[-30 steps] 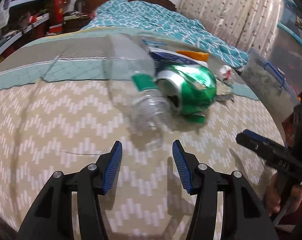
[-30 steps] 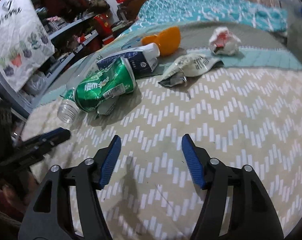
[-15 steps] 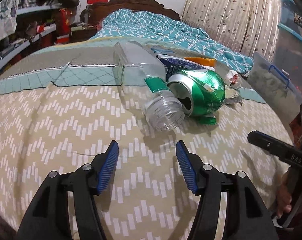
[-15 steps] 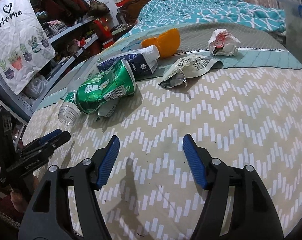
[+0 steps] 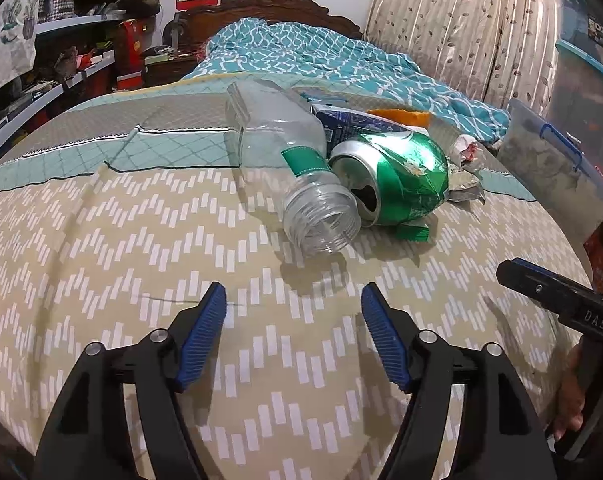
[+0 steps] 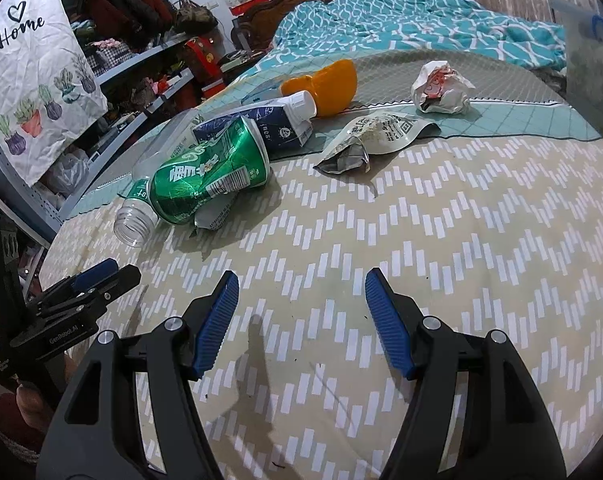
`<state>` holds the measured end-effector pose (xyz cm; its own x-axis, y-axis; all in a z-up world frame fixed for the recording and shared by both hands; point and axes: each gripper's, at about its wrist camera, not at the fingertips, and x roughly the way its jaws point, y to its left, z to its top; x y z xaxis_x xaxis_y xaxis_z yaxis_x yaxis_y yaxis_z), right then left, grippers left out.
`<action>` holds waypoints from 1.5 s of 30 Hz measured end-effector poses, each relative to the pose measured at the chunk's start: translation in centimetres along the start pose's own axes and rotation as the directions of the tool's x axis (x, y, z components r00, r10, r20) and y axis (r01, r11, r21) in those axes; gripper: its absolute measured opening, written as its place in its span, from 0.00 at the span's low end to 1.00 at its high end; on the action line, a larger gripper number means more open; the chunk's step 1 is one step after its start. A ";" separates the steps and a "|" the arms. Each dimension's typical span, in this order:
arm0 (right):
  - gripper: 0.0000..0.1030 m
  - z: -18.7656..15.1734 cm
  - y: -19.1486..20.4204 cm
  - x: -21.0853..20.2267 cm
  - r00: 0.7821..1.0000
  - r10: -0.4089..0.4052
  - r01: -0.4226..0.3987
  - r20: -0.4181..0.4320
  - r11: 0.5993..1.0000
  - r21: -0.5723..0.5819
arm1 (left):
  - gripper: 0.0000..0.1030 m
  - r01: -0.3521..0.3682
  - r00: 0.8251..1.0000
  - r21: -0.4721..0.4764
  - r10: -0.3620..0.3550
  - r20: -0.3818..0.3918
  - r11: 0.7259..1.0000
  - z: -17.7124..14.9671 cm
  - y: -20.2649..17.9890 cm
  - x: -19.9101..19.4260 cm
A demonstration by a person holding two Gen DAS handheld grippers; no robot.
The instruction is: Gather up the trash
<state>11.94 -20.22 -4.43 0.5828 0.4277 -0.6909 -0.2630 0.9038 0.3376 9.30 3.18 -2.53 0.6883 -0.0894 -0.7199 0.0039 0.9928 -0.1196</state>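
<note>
Trash lies on the bed. A clear plastic bottle (image 5: pixel 289 160) lies with its open mouth toward my left gripper (image 5: pixel 293 308), which is open and empty just short of it. A crushed green can (image 5: pixel 401 180) rests against the bottle; it also shows in the right wrist view (image 6: pixel 209 176). Behind it are a blue-white carton (image 6: pixel 269 120), an orange plastic piece (image 6: pixel 329 84), a flat foil wrapper (image 6: pixel 373 136) and a crumpled paper ball (image 6: pixel 441 88). My right gripper (image 6: pixel 301 300) is open and empty over bare bedcover.
The bed has a beige zigzag cover (image 6: pixel 461 260) and a teal blanket (image 5: pixel 321 56) at the head. Cluttered shelves (image 6: pixel 121 60) stand on the left. A clear storage bin (image 5: pixel 549 168) stands past the bed's right edge, by curtains (image 5: pixel 461 20).
My left gripper has pulled back a little and steadied, so the bottle and can now sit farther ahead. My right gripper has barely moved.
</note>
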 end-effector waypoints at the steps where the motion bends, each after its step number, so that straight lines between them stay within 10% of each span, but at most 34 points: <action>1: 0.65 0.0 0.0 0.0 1.000 -0.001 0.001 0.000 1.000 0.000 | 0.68 -0.002 1.000 0.003 0.002 -0.001 1.000 0.0 -0.2 0.1; 45: 0.65 -0.1 0.1 -0.1 1.000 0.010 -0.010 0.009 1.000 0.017 | 0.82 -0.056 0.998 0.110 0.059 -0.029 0.992 -0.3 -2.6 1.1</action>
<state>11.83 -20.19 -4.42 0.5869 0.4367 -0.6818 -0.2561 0.8989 0.3554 9.82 0.43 -3.17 0.6663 -0.0325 -0.7450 0.0453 0.9990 -0.0030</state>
